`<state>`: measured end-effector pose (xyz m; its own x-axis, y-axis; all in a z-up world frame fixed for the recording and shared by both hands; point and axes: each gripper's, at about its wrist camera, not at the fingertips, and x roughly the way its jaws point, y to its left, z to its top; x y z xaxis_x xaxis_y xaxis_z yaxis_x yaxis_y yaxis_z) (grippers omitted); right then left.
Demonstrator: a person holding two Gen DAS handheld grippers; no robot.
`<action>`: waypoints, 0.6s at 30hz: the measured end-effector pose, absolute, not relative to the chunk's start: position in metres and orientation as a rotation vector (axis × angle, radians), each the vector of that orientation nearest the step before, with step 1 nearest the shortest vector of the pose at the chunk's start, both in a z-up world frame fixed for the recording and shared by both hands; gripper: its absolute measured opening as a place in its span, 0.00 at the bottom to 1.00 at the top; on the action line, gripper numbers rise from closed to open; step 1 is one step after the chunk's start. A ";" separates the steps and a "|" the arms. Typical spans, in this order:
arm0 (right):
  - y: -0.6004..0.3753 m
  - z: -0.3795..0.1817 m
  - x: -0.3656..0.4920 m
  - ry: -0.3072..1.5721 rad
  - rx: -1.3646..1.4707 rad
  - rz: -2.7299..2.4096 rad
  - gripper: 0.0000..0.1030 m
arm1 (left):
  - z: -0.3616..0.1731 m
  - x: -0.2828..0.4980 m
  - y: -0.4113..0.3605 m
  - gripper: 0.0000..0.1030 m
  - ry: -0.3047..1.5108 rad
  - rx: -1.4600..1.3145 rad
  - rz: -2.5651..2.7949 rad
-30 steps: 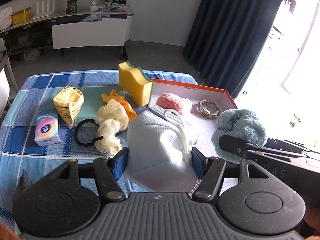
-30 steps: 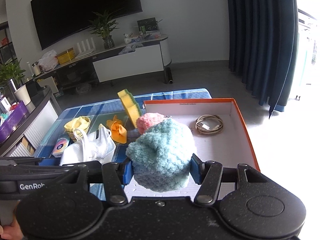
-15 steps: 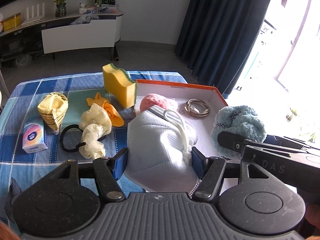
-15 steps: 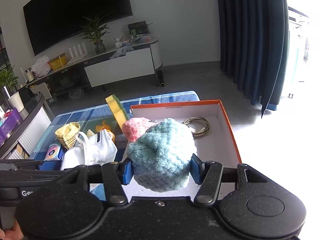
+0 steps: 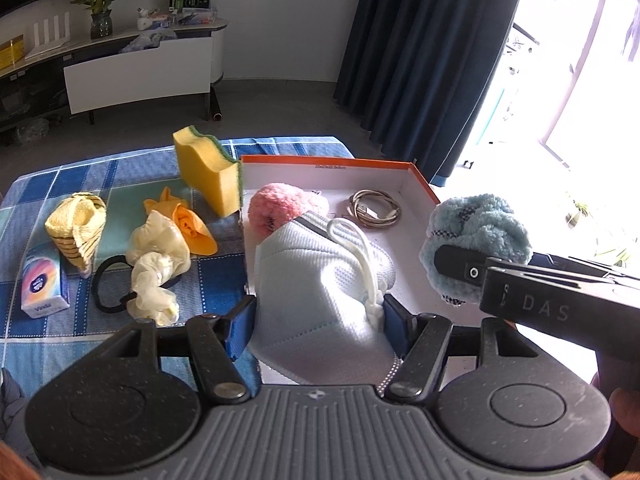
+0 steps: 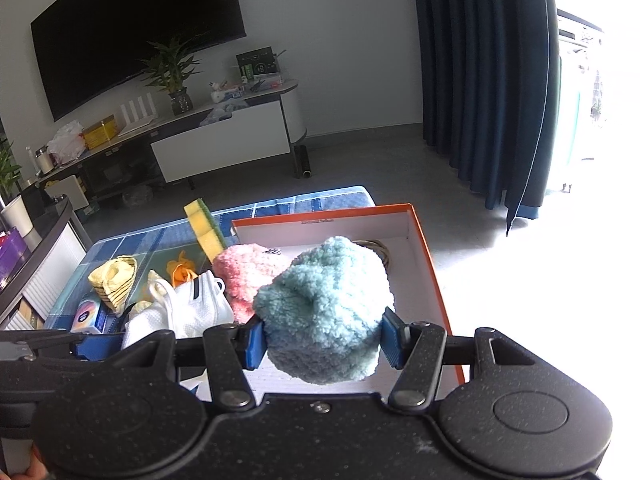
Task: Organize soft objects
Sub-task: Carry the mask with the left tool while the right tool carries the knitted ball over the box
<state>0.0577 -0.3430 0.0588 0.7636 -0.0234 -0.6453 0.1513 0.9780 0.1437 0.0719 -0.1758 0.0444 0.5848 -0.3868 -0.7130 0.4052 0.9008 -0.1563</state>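
My left gripper (image 5: 320, 320) is shut on a white face mask (image 5: 320, 280) and holds it above the near left part of the orange-rimmed white box (image 5: 420, 180). My right gripper (image 6: 322, 340) is shut on a fluffy light-blue ball (image 6: 324, 312), also seen in the left wrist view (image 5: 480, 232), above the box (image 6: 432, 272). A pink fluffy ball (image 5: 280, 208) and a coiled cable (image 5: 374, 210) lie in the box. The mask also shows in the right wrist view (image 6: 188, 312).
On the blue checked tablecloth (image 5: 48, 184) lie a yellow sponge (image 5: 204, 172), an orange cloth (image 5: 188, 224), cream gloves (image 5: 156, 256) over a black hair band (image 5: 104, 284), a yellow striped sock (image 5: 80, 224) and a tissue pack (image 5: 42, 280). A TV bench stands behind.
Both grippers have risen and drawn back a little with their loads; the table and box look lower and farther. Both grips are unchanged.
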 end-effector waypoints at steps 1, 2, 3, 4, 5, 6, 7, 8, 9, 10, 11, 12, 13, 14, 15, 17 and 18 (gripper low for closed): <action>-0.344 0.058 0.058 0.696 0.194 -0.097 0.65 | 0.044 0.072 -0.177 0.65 0.827 0.025 -0.463; -0.345 0.058 0.058 0.696 0.194 -0.099 0.65 | 0.043 0.073 -0.179 0.65 0.828 0.026 -0.464; -0.347 0.058 0.058 0.697 0.192 -0.101 0.65 | 0.043 0.073 -0.180 0.65 0.829 0.027 -0.466; -0.347 0.057 0.059 0.698 0.192 -0.103 0.65 | 0.042 0.073 -0.182 0.65 0.830 0.028 -0.467; -0.348 0.057 0.060 0.699 0.192 -0.104 0.65 | 0.042 0.074 -0.183 0.65 0.830 0.030 -0.467; -0.349 0.057 0.060 0.699 0.192 -0.105 0.65 | 0.041 0.074 -0.184 0.65 0.831 0.032 -0.467; -0.350 0.056 0.061 0.700 0.192 -0.107 0.65 | 0.041 0.074 -0.185 0.65 0.831 0.032 -0.469; -0.351 0.056 0.061 0.702 0.192 -0.108 0.65 | 0.040 0.074 -0.186 0.65 0.832 0.033 -0.469; -0.352 0.055 0.062 0.704 0.193 -0.110 0.65 | 0.040 0.075 -0.187 0.65 0.834 0.033 -0.469; -0.353 0.054 0.063 0.706 0.192 -0.111 0.65 | 0.039 0.076 -0.188 0.65 0.836 0.035 -0.469; -0.354 0.054 0.063 0.707 0.191 -0.112 0.65 | 0.039 0.076 -0.189 0.65 0.837 0.036 -0.470; -0.355 0.053 0.064 0.709 0.191 -0.112 0.65 | 0.039 0.077 -0.190 0.65 0.837 0.037 -0.469; -0.356 0.053 0.065 0.709 0.190 -0.113 0.65 | 0.039 0.077 -0.191 0.65 0.838 0.037 -0.470; -0.356 0.053 0.065 0.709 0.189 -0.115 0.65 | 0.038 0.078 -0.192 0.65 0.840 0.038 -0.471; -0.357 0.053 0.066 0.709 0.188 -0.116 0.65 | 0.038 0.078 -0.193 0.65 0.842 0.039 -0.471; -0.359 0.053 0.068 0.708 0.187 -0.118 0.65 | 0.037 0.080 -0.195 0.65 0.844 0.042 -0.470; -0.359 0.053 0.069 0.708 0.186 -0.119 0.65 | 0.036 0.080 -0.196 0.65 0.846 0.044 -0.472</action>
